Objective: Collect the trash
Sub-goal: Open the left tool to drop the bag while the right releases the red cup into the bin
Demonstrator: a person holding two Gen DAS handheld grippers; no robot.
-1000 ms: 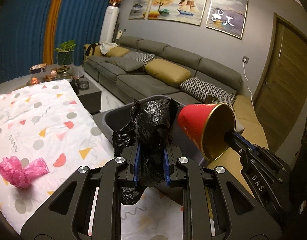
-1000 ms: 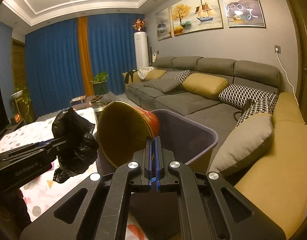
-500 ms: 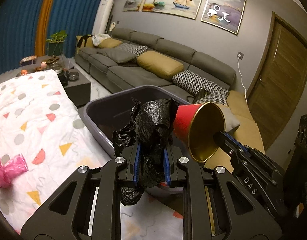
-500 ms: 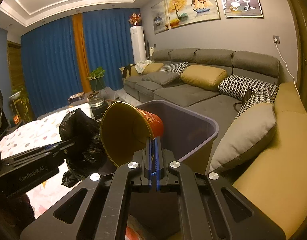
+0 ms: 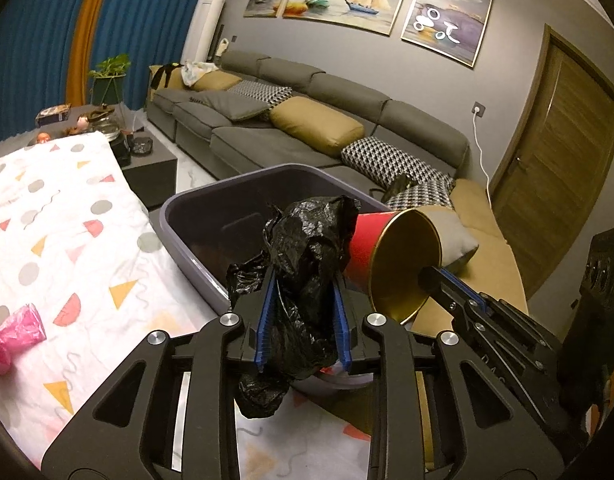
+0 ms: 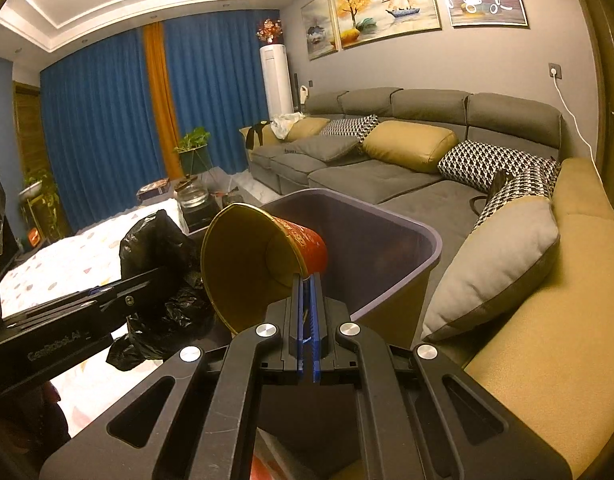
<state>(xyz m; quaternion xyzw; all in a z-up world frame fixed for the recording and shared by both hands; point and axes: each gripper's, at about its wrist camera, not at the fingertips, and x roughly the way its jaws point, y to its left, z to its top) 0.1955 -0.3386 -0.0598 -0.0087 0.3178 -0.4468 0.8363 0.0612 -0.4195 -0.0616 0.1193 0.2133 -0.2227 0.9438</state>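
Observation:
A crumpled black plastic bag [image 5: 307,248] fills the gap between the blue pads of my left gripper [image 5: 303,280], whose jaws are opening while both pads still touch the bag. It hangs over the near rim of the grey-purple bin [image 5: 195,200]. My right gripper [image 6: 307,280] is shut on the rim of a red paper cup [image 6: 247,264] with a gold inside, which lies on its side above the bin [image 6: 427,236]. In the right wrist view the bag [image 6: 159,240] is just left of the cup. A pink plastic bag [image 5: 11,336] lies on the patterned tablecloth [image 5: 67,220].
A long grey sofa [image 5: 307,120] with yellow and checked cushions runs behind the bin. A grey cushion [image 6: 499,264] sits right beside the bin. A dark side table [image 5: 147,160] with small items stands past the cloth. A wooden door [image 5: 555,152] is at the right.
Both grippers have come closer over the bin, which now looks larger and lower in view. The left jaws stand wider around the black bag. The cup stays gripped.

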